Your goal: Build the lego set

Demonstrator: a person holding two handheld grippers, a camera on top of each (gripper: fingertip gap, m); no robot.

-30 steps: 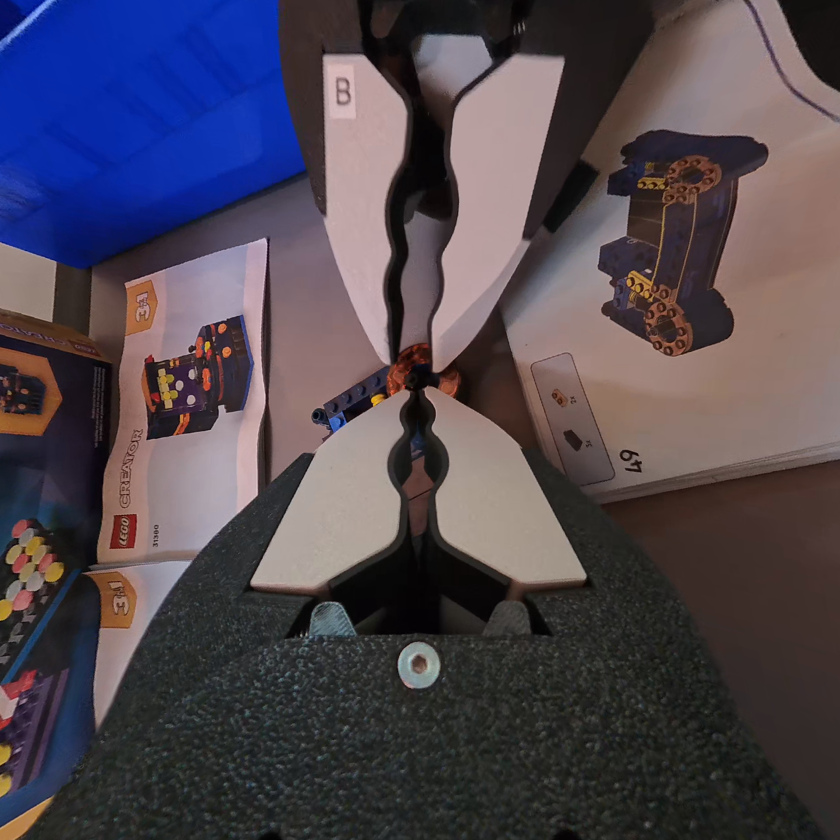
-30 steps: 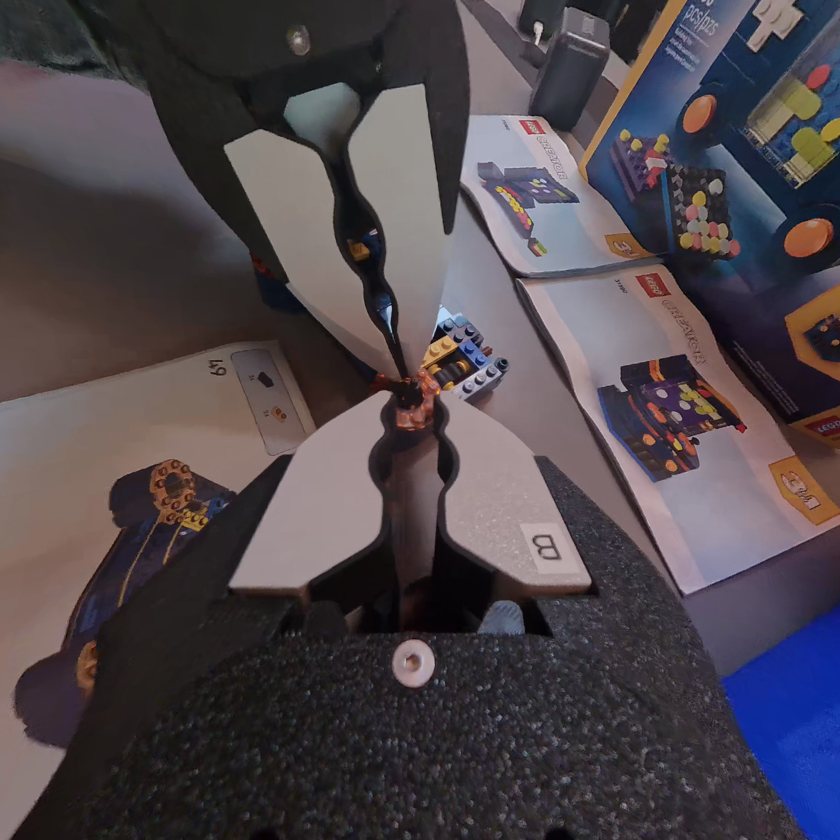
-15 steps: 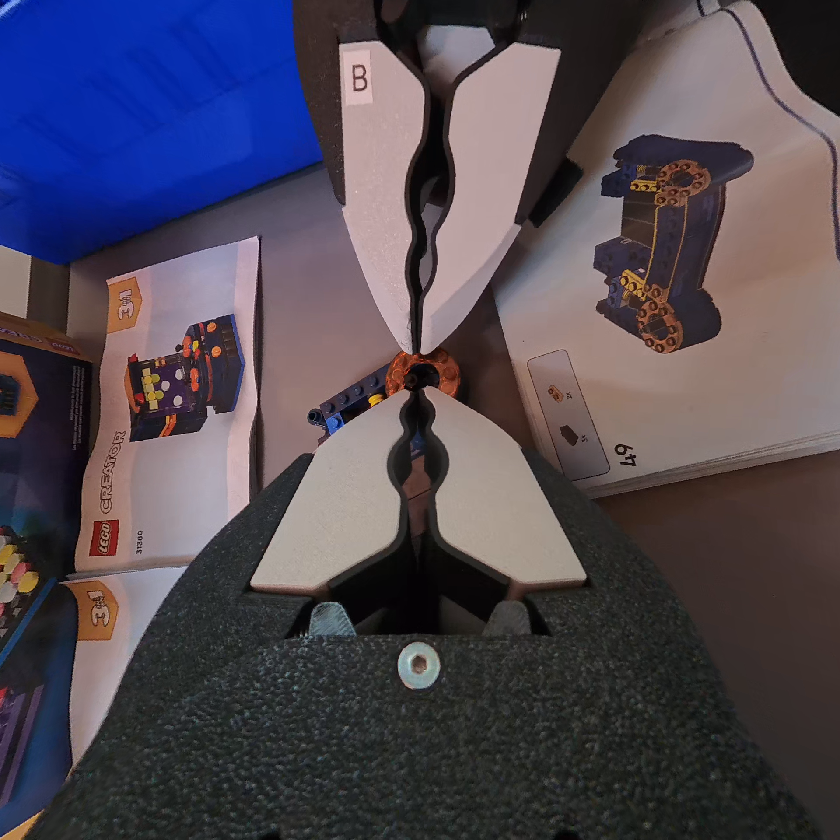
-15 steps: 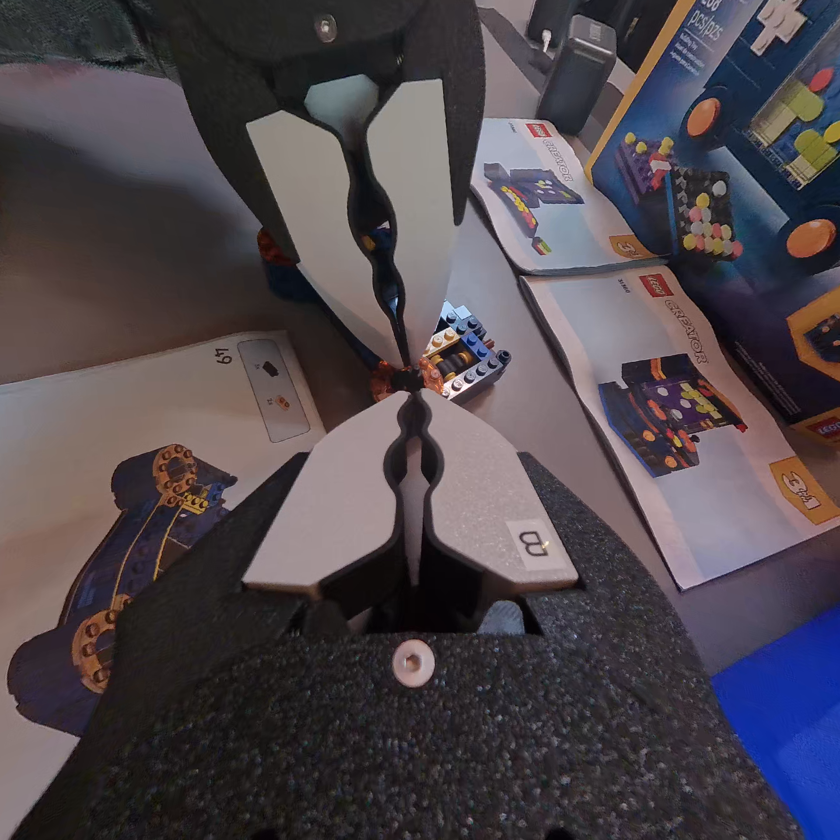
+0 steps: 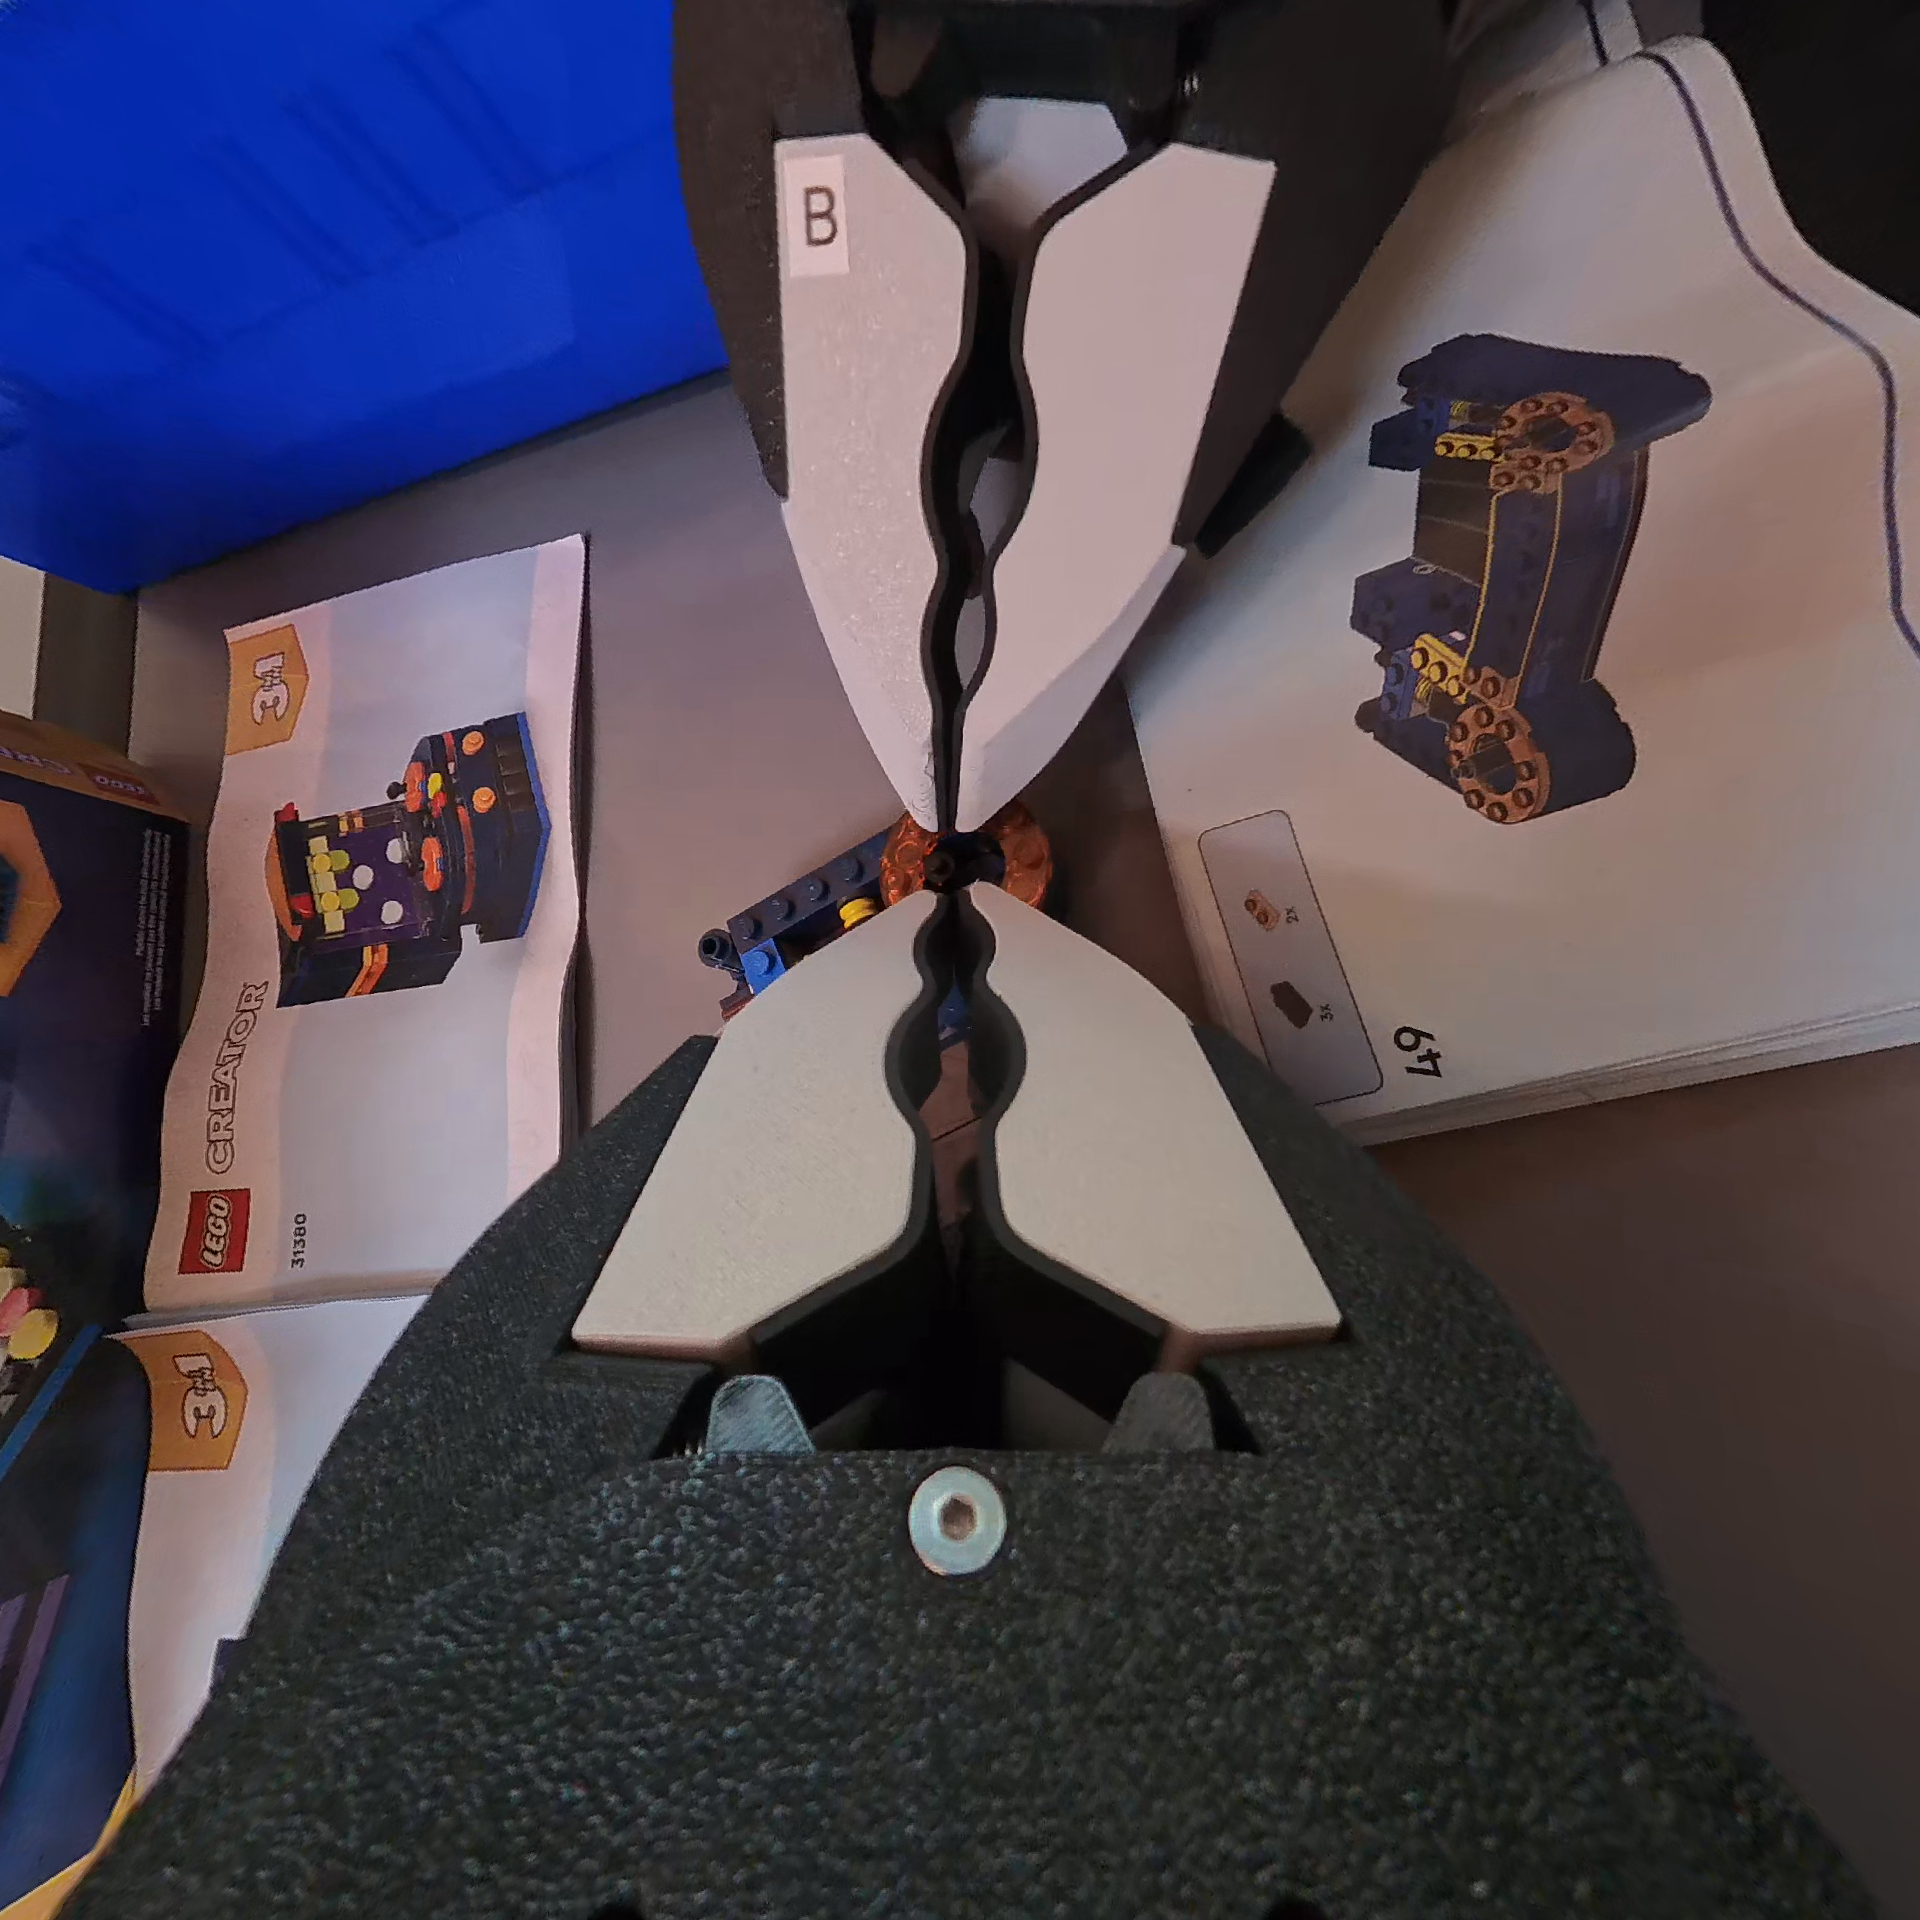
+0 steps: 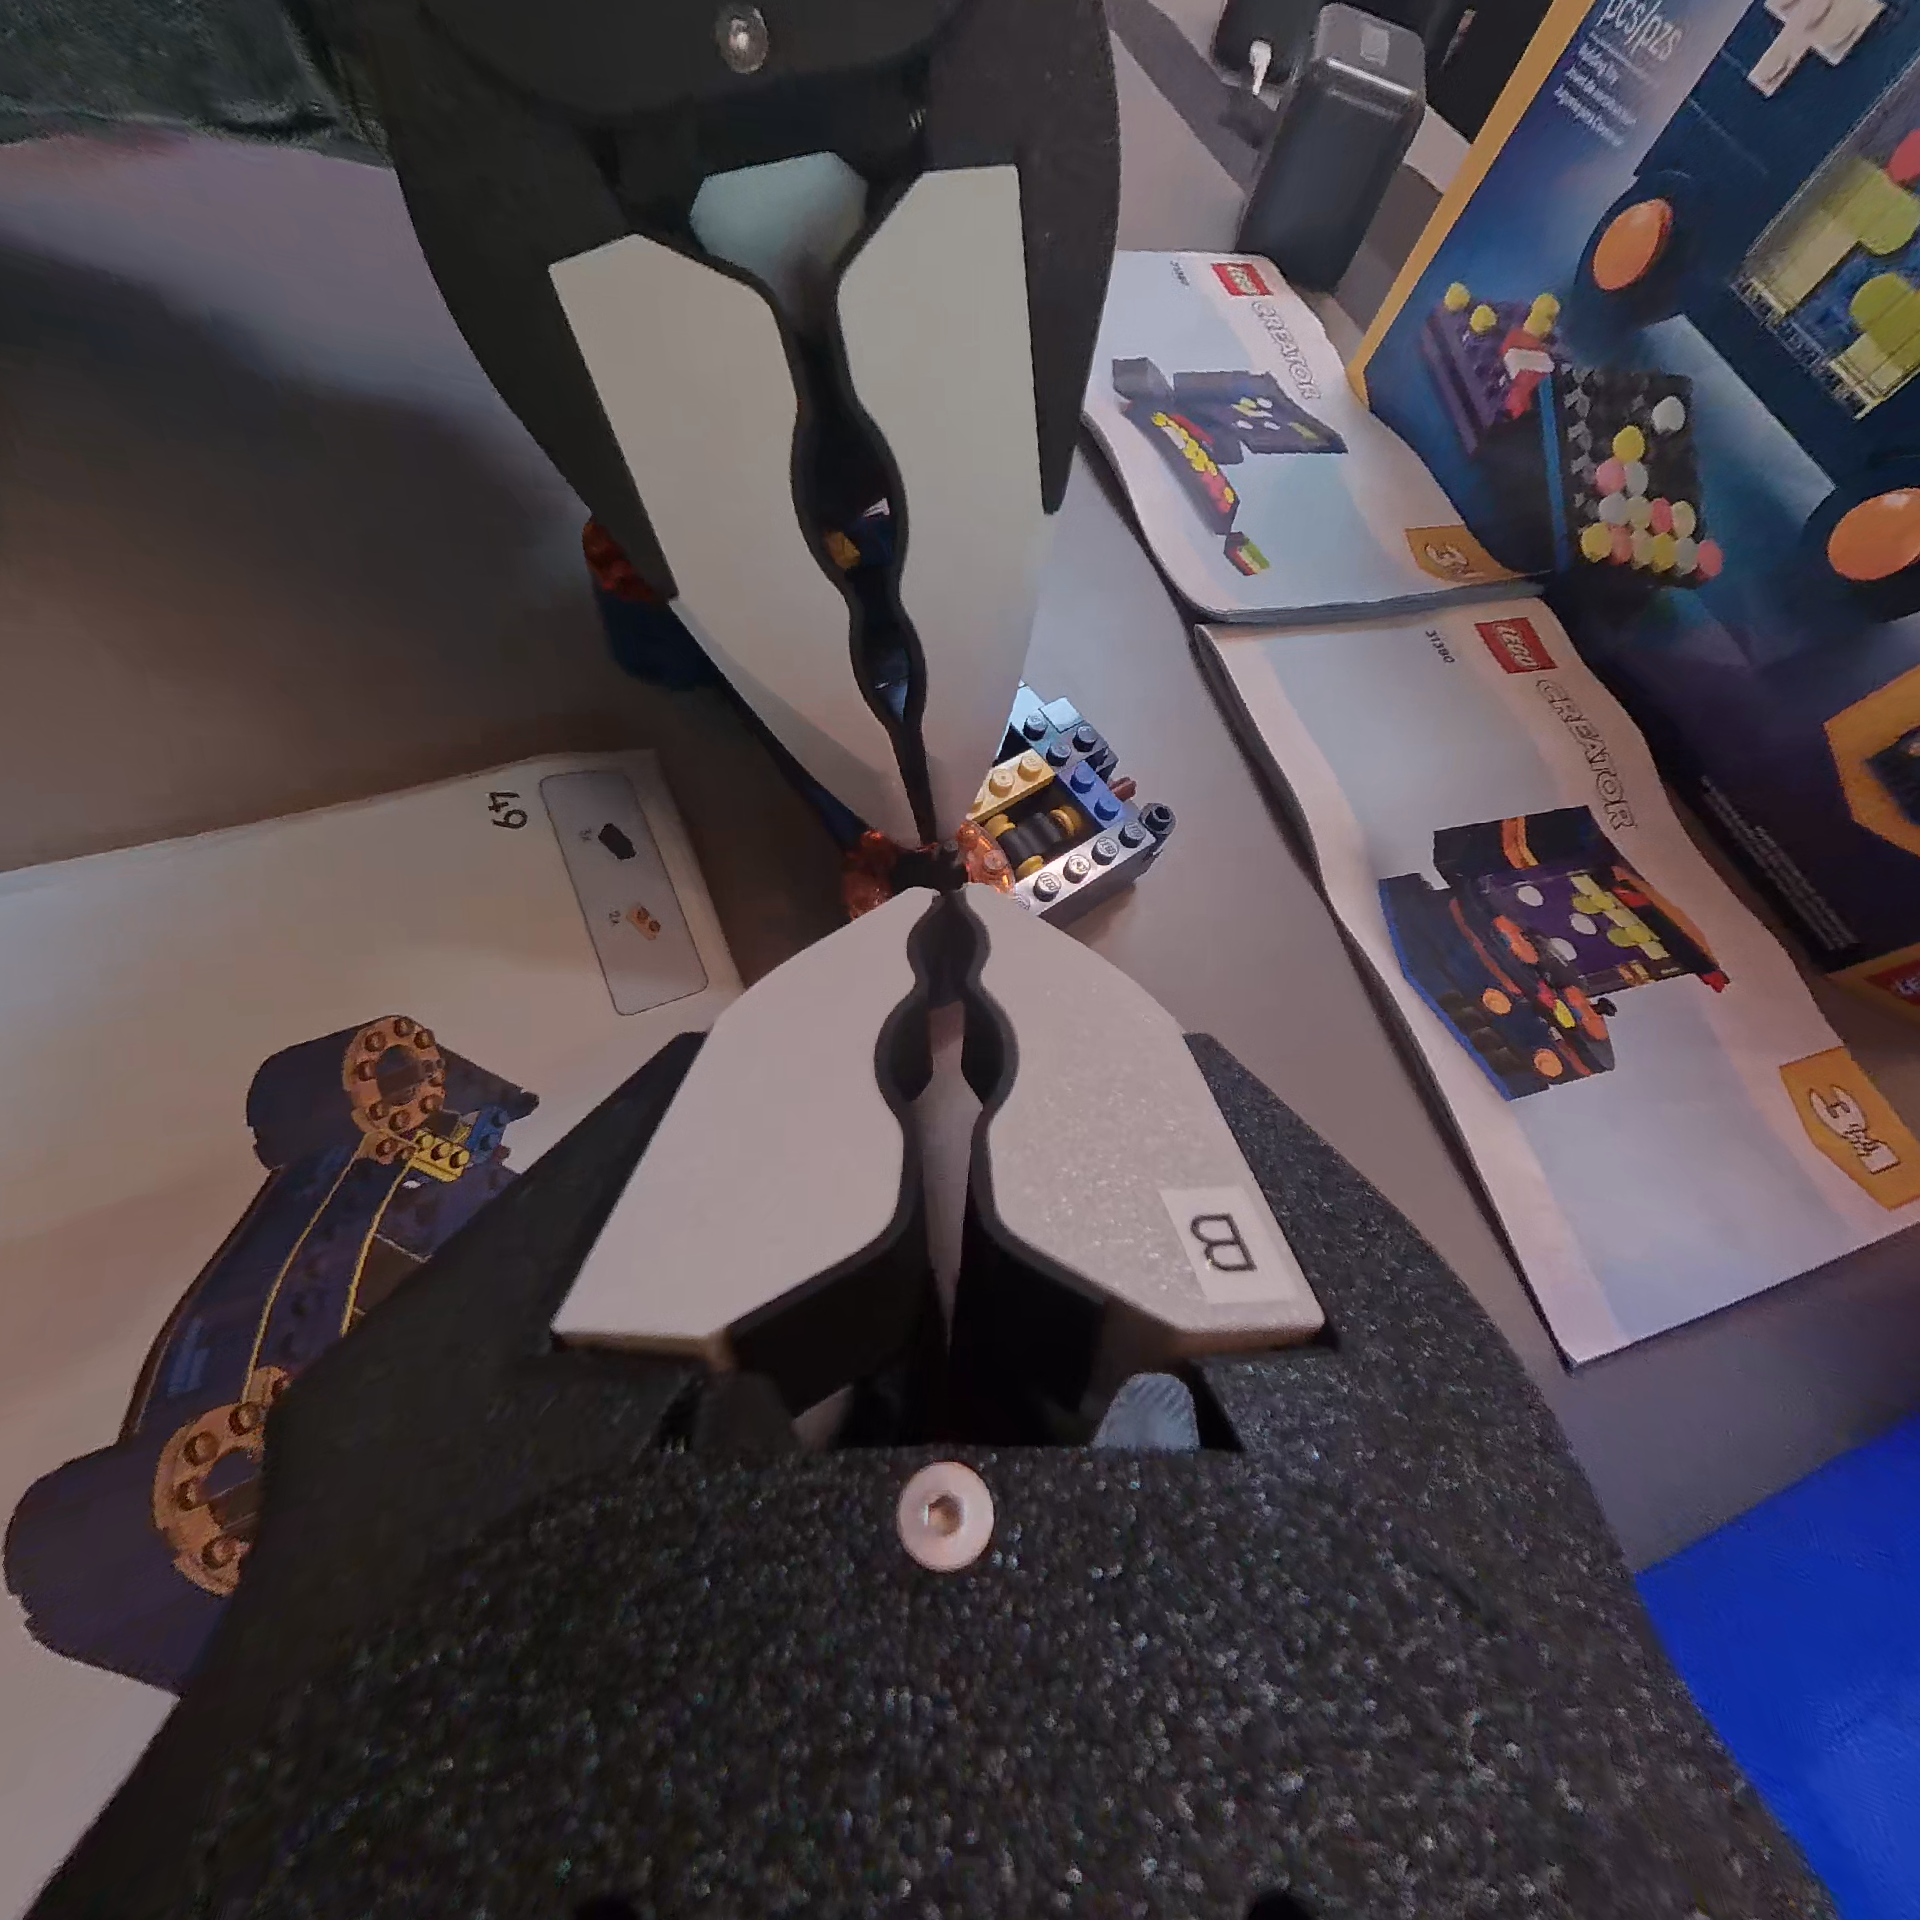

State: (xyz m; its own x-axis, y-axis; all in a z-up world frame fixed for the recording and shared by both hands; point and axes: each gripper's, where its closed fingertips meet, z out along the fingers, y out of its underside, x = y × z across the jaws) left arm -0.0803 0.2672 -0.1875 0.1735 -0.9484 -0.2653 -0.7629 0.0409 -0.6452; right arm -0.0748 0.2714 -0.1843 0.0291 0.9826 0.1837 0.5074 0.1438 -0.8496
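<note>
Altogether: two grippers, left [image 5: 951, 902] and right [image 6: 940, 902], three booklets [image 6: 1621, 935].

Fingers [image 5: 790, 1132]: matt pale plastic faces, black rubbery edges. Gripper housing [image 5: 935, 1714]: rough pebbled black plastic, shiny metal screw [image 5: 957, 1522]. Orange ring [image 5: 1023, 857]: glossy translucent plastic. Booklets [image 5: 395, 1091]: smooth paper. Bin [image 5: 312, 260]: glossy blue plastic. Tabletop [image 5: 675, 675]: smooth matt grey.

Both wrist cameras look steeply down along their fingers, close over the desk [image 5: 686, 665], facing each other; shared: orange brick ring [image 5: 1013, 857], open booklet [image 5: 1558, 935].
</note>
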